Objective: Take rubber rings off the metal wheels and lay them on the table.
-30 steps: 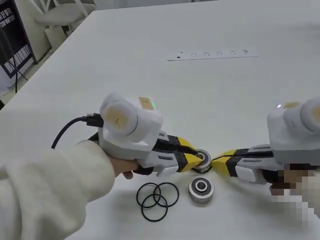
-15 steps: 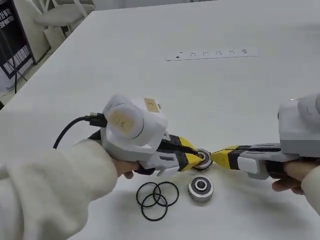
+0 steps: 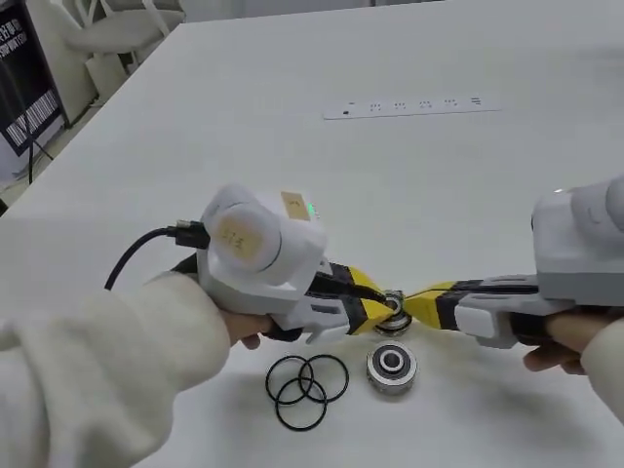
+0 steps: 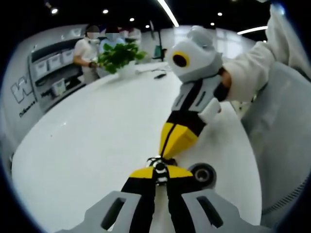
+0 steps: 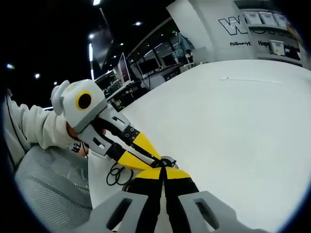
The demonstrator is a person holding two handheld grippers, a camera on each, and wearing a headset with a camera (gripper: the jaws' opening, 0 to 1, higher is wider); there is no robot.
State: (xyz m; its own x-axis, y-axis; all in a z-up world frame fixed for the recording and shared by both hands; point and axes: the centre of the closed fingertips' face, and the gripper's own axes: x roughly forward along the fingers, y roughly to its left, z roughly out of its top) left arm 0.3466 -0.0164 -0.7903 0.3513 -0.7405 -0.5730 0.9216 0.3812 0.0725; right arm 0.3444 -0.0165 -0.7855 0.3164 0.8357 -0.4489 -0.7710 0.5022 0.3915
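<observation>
White, rounded plastic housing on left gripper (image 3: 388, 305); tan label and small green light on top. Black cable (image 3: 161, 234) with black plug at rear of housing. Jaw arms black, tips bright yellow, wedge-shaped. Grey-white moulded shells flank arms near base. right gripper (image 3: 411, 299): same white housing, same black-and-yellow jaws. left sleeve (image 3: 88, 361) and right sleeve (image 3: 609, 375): cream fleece, thick, fuzzy.
</observation>
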